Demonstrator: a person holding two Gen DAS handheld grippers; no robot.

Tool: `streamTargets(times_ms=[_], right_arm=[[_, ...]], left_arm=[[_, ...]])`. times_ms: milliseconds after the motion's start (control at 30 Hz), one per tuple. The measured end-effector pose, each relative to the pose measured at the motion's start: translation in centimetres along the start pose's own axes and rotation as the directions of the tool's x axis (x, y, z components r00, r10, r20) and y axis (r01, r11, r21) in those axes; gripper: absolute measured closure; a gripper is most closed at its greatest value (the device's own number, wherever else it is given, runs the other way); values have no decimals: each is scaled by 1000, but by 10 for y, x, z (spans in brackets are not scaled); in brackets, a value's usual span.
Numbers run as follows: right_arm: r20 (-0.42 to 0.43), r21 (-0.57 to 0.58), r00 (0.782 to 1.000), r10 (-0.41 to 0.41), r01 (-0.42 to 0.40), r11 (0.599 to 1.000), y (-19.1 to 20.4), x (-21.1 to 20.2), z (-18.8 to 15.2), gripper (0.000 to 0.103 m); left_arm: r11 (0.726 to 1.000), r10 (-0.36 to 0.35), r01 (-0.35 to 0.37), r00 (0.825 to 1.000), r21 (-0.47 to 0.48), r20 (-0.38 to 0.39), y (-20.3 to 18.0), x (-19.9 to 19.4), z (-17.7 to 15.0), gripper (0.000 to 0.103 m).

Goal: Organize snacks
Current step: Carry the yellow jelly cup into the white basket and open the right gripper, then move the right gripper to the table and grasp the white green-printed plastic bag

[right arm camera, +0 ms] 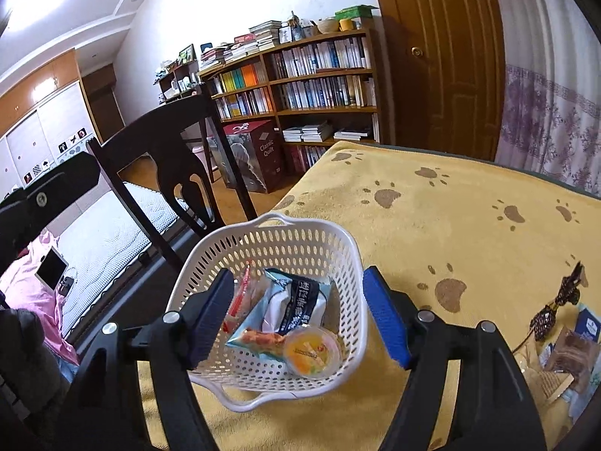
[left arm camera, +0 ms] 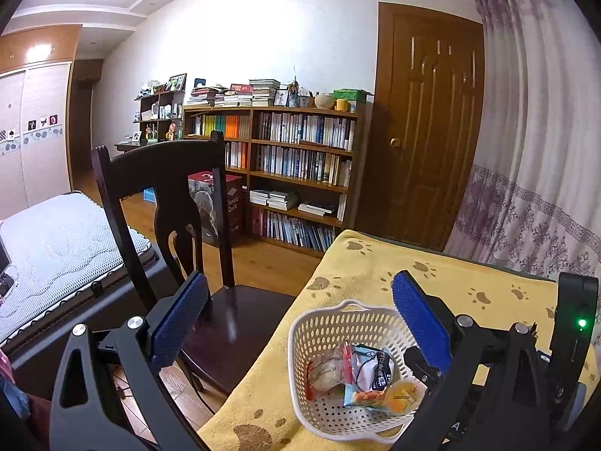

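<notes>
Behind chair (right arm camera: 176, 150) — "Classic Quilt" box (right arm camera: 259, 154)

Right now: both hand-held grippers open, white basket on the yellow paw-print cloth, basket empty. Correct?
Not quite: the white basket is not empty. The right wrist view shows several wrapped snacks and a small jelly cup inside it. The rest holds: the left hand-held gripper and right hand-held gripper are both open, and the basket sits on the yellow paw-print cloth.
</notes>
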State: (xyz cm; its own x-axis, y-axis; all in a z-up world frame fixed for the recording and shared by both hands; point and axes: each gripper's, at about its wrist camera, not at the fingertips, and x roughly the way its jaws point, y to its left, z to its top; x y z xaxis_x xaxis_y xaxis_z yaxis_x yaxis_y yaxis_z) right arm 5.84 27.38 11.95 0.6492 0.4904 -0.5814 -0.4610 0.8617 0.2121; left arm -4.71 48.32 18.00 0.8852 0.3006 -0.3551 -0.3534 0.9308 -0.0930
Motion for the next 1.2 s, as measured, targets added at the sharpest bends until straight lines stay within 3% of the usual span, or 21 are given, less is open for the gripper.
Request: streamTargets(times_ms=[767,1200], right_arm=[[9,73,1000,-18,17,997,-24,-20,-18,32],[-3,151,997,-77,76,986,-68,-32,-37,32]], left_arm=[[999,14,-16,1000,50,28,-14,-10,-3,3],[995,-4,2,1000,97,15,-33,-11,-7,3]])
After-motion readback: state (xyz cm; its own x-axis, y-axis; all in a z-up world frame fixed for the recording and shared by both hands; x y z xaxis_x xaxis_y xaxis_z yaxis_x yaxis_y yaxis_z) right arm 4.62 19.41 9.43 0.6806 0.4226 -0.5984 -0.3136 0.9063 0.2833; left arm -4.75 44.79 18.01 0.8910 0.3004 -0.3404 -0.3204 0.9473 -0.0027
